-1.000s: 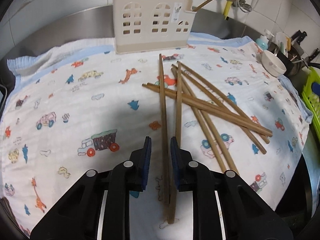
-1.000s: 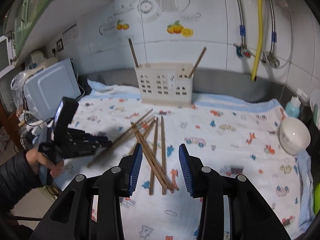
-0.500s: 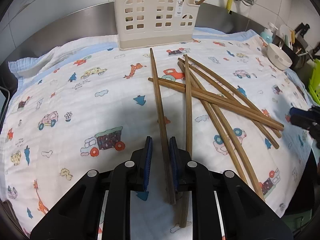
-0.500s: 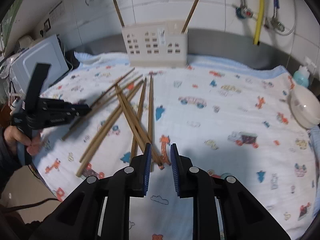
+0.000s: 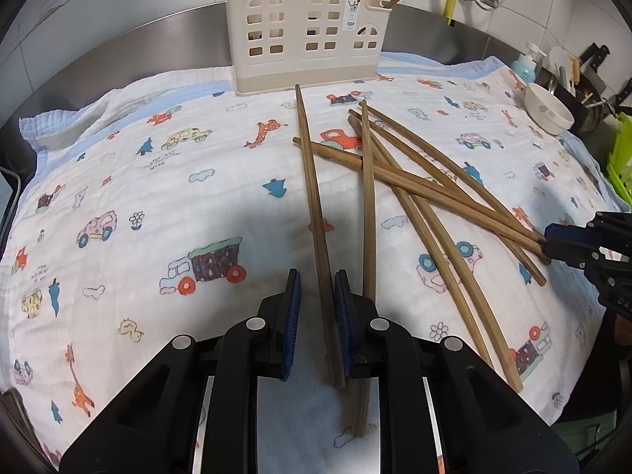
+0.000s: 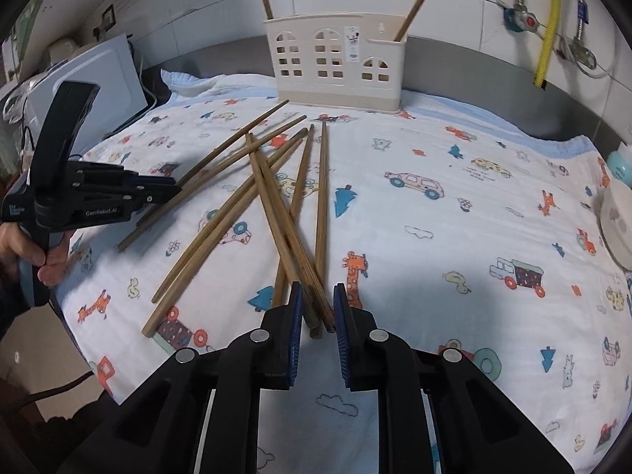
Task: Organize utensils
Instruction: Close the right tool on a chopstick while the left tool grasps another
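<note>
Left wrist: my jaws narrowly parted around one chopstick (image 5: 316, 213), not gripping.
Right wrist: jaws narrowly parted over crossed chopstick ends (image 6: 312, 308).
Advice: pinch one stick only.

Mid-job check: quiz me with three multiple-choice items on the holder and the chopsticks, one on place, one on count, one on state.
1. Where does the utensil holder stand?
A. At the far edge of the cloth, by the wall
B. At the near edge of the cloth
C. Off the cloth

2. How many chopsticks stand in the holder?
A. None
B. Two
C. Five

3. How do the loose chopsticks lie?
A. In a neat parallel row
B. Tied in a bundle
C. Crossed over one another in a loose pile

Answers:
1 A: the holder sits upright at the far edge of the cloth, with the steel splashback right behind it.
2 B: two standing chopsticks poke out, one at each end.
3 C: several overlap at angles.
</note>
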Motion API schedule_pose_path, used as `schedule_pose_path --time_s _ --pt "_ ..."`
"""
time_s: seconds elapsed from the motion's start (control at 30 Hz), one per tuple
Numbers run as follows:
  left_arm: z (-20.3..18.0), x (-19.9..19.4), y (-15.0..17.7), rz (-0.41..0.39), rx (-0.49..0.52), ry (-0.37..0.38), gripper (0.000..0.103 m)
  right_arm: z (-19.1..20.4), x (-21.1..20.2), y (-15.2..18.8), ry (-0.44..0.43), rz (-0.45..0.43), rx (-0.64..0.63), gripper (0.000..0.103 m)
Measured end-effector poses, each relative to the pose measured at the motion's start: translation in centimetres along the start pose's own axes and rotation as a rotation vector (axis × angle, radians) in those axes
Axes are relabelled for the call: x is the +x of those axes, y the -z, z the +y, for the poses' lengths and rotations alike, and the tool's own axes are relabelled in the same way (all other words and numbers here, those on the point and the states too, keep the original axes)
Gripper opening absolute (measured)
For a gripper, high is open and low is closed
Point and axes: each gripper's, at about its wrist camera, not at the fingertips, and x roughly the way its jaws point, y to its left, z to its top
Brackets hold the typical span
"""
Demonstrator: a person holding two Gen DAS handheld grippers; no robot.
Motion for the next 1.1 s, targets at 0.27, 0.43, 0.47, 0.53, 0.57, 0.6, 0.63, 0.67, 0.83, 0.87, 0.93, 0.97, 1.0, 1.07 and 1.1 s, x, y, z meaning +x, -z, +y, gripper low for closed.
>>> schedule_pose_path --time_s 0.27,0.43,0.47,0.53,0.57,0.6,0.63,0.67,0.83,0.87,0.93,0.97,1.0,1.07,1.1 --pt "-0.2 0.3 -0.4 -0.002 0.004 -0.015 0.017 0.0 0.3 -0.7 0.018 -0.007 -0.026 0.015" --pt "0.2 0.2 -0.5 0.001 -0.01 0.006 0.017 -0.6 0.4 -1.0 0.012 0.0 -0.017 0.015" --pt "0.2 0.2 -0.5 0.001 -0.011 0.007 0.017 -0.7 0.5 -1.0 0.011 -0.001 -0.01 0.015" --pt "0.2 0.2 -0.5 0.001 -0.008 0.006 0.017 -1.3 0.4 -1.0 -0.004 -0.012 0.022 0.015" --pt "0.2 0.2 -0.5 0.002 -0.005 0.006 0.017 -2.0 0.2 -1.0 -0.04 -0.027 0.064 0.015" --pt "0.2 0.2 -0.5 0.003 -0.003 0.006 0.017 -2.2 0.0 -1.1 -0.048 -0.031 0.08 0.015" --pt "0.2 0.2 -0.4 0.004 0.0 0.005 0.017 -2.4 -0.1 -1.2 -0.038 -0.032 0.084 0.015" --pt "0.2 0.2 -0.4 0.005 0.003 0.005 0.017 -2.5 0.0 -1.3 -0.015 -0.028 0.072 0.015" --pt "0.0 0.3 -0.4 0.003 0.008 -0.004 0.017 -2.2 0.4 -0.9 -0.023 -0.011 0.05 0.015" --pt "0.0 0.3 -0.4 0.003 0.007 -0.003 0.017 -2.1 0.3 -0.9 -0.028 -0.012 0.049 0.015" --pt "0.0 0.3 -0.4 0.005 0.01 -0.005 0.017 -1.8 0.3 -0.6 -0.037 -0.008 0.04 0.015" --pt "0.0 0.3 -0.4 0.006 0.01 -0.005 0.017 -1.6 0.3 -0.5 -0.041 -0.005 0.035 0.015" --pt "0.0 0.3 -0.4 0.008 0.008 -0.005 0.017 -1.4 0.3 -0.3 -0.041 -0.002 0.026 0.015" --pt "-0.1 0.3 -0.4 0.008 0.009 -0.007 0.017 -0.8 0.2 -0.1 -0.039 0.003 0.008 0.015" --pt "-0.1 0.2 -0.4 0.008 0.009 -0.008 0.017 -0.6 0.3 0.0 -0.038 0.006 0.002 0.015"
